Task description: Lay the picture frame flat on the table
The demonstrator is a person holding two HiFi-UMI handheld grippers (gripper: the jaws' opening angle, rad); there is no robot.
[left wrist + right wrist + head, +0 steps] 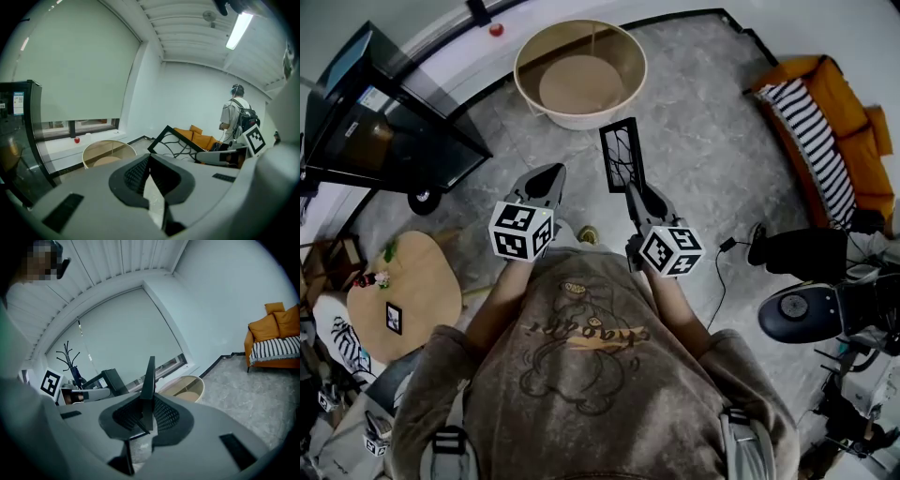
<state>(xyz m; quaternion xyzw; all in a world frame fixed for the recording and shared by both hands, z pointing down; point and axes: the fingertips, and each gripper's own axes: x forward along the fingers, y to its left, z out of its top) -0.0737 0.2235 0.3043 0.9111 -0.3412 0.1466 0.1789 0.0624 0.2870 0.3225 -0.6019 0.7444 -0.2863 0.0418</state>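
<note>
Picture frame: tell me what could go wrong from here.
The picture frame stands upright in the air, pinched only at its lower edge by the right gripper, so it may tip or slip onto the floor. The left gripper is shut, empty and apart from it, giving no backup.

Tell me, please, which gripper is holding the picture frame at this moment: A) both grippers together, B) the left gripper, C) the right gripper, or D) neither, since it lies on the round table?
C: in the right gripper view, the right gripper is clamped on the lower edge of the picture frame, which stands up edge-on between its pads, while the left gripper has nothing in it.
</note>
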